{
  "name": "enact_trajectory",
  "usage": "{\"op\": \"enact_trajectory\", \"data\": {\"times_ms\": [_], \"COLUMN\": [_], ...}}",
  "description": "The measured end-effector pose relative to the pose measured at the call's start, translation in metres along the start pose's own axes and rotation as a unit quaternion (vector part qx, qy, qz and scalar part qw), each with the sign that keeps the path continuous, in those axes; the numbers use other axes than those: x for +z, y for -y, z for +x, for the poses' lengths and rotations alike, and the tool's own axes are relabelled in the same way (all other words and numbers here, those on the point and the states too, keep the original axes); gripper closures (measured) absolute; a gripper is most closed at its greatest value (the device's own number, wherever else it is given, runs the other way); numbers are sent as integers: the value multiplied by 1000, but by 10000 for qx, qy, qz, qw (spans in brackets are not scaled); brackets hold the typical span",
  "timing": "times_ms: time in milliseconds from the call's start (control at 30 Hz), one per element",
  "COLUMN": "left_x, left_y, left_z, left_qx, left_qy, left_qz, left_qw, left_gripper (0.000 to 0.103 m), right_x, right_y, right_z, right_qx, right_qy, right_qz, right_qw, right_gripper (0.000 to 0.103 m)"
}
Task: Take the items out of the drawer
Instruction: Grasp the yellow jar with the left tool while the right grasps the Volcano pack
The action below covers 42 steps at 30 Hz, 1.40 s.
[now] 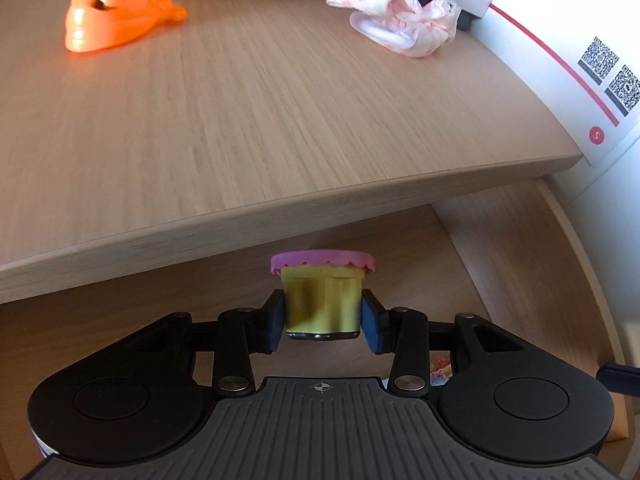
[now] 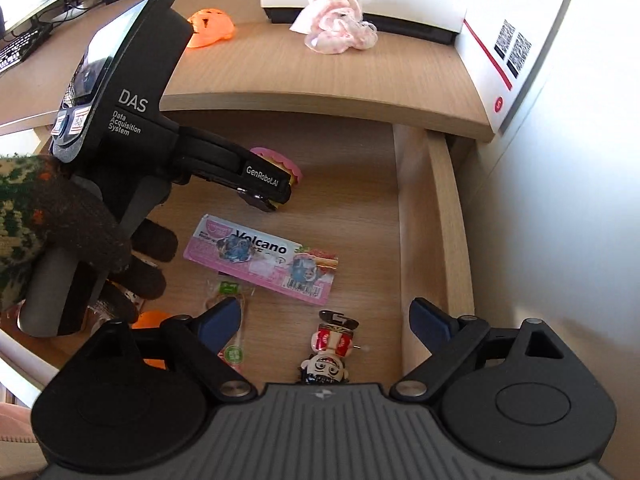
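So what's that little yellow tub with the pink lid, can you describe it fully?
The yellow tub is a small, plastic-looking pot with faceted sides, a dark base and a pink scalloped lid. It sits between the blue pads of the left gripper, inside the open wooden drawer, just below the desk's edge. Whether the pads press on it is unclear.

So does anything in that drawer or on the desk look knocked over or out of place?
A little. The small figurine lies flat on the drawer floor rather than standing, and the pink frilly cloth sits crumpled on the desk near an orange mask. Nothing looks spilled or broken.
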<state>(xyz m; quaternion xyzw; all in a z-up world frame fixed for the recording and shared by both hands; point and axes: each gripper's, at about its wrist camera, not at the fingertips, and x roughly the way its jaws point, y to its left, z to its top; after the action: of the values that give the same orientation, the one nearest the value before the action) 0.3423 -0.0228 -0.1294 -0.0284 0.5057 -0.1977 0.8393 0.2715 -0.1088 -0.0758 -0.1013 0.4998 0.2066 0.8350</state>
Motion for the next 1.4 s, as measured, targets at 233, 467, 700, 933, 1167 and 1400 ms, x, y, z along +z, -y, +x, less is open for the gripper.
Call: {"op": "enact_trajectory", "data": {"times_ms": [233, 467, 700, 933, 1167, 1400], "left_x": [-5, -36, -67, -77, -83, -83], "left_y": [-10, -41, -74, -88, -99, -95], "left_z": [-23, -101, -160, -182, -186, -181], "left_qx": [-268, -518, -415, -240, -184, -192], "left_qy": [-443, -211, 174, 323, 339, 182], "left_qz": [-103, -396, -1115, -1532, -1761, -1675], "left_qw": [9986, 9976, 9927, 9874, 9836, 9855], "left_gripper": [60, 60, 60, 60, 60, 60], "right_x": [5, 17, 27, 37, 55, 47], "right_y": [7, -8, -45, -60, -42, -31], "right_z": [5, 19, 55, 84, 108, 113], "right_qx": [28, 79, 136, 149, 561, 999], "right_qy": [-75, -180, -426, -710, -811, -900], "right_qz": [-25, -710, -1997, -2604, -2054, -1730], "right_qw": [10000, 9973, 9788, 9628, 9737, 9757], "right_gripper": [11, 11, 11, 18, 18, 38]}}
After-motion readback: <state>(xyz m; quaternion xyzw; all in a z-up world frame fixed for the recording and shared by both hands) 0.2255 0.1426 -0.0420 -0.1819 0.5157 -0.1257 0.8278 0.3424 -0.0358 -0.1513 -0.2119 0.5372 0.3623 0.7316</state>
